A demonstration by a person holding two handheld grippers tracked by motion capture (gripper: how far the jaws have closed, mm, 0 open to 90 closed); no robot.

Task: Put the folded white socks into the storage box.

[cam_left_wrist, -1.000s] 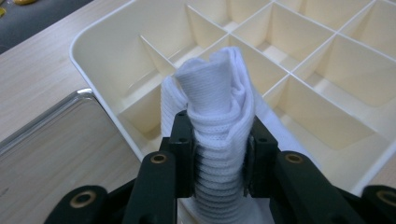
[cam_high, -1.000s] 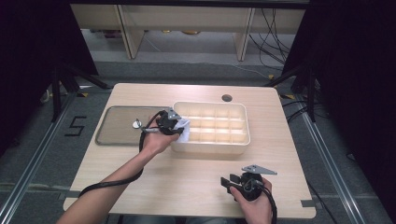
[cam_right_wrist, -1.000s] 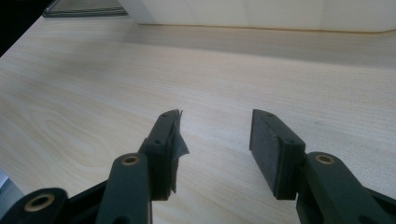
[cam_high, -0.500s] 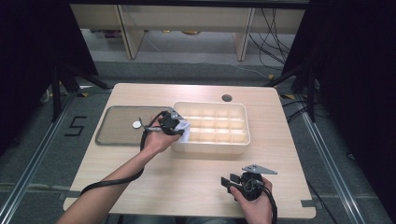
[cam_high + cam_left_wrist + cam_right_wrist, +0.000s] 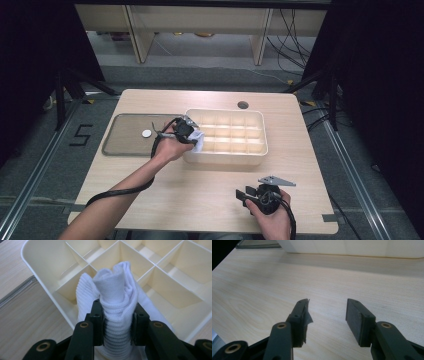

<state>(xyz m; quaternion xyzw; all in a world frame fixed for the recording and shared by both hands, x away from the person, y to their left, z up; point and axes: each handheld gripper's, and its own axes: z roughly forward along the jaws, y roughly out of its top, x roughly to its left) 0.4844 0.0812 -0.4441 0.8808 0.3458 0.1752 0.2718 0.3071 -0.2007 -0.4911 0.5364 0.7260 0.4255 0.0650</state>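
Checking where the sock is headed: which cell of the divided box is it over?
The near corner cell at the tray-side end of the divided box; the white sock, clamped in the left claw, hangs there.

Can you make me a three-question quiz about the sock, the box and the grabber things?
1. Where is the white sock?
A. on the grey tray
B. over a corner compartment of the cream box
C. on the floor

2. How many round white things lie on the grey tray?
A. one
B. three
C. five

3. How is the right gripper?
A. shut on the sock
B. shut on a lid
C. open, nothing between its jaws

Answers: 1 B, the left gripper pinches it there. 2 A, a single disc. 3 C, bare table shows through the gap.
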